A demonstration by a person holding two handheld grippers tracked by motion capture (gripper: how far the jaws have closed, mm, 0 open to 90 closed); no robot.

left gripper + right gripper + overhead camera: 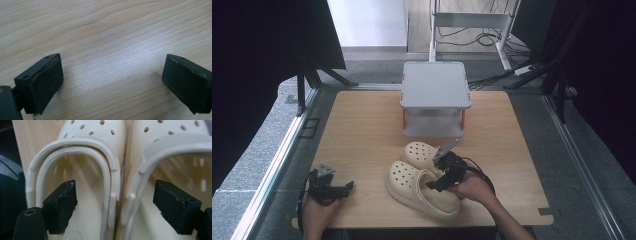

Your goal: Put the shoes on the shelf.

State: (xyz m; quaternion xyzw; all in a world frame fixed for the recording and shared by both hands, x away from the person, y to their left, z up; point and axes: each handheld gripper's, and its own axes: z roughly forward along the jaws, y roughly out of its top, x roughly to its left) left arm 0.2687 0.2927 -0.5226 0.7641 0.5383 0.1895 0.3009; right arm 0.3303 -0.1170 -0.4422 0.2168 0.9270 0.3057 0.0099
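Both clogs straddled, not yet pinched

Near the front edge, left gripper (332,188) rests on the bare table (362,125) at left, jaws spread wide, nothing between them. Right of centre, right gripper (443,172) sits over the heel ends of two cream clogs. Its jaws are spread, one down inside each shoe's heel opening, with the two adjoining inner side walls between them; pads not pressing on anything.

Near clog (422,189) lies close to the front edge, far clog (424,155) just behind it, the two touching along their sides. Long axes run diagonally, toes toward the far left, heels toward the near right, both sole-down, heel straps swung forward over the uppers.

Risk, as I judge it: closing here squeezes two soft walls together, foam flexes, and one shoe could slip out or droop on lifting. A strap caught under a pad would also weaken the hold. Beyond the clogs, grey two-tier shelf (435,97) stands at the far middle; a swinging toe could clip it.
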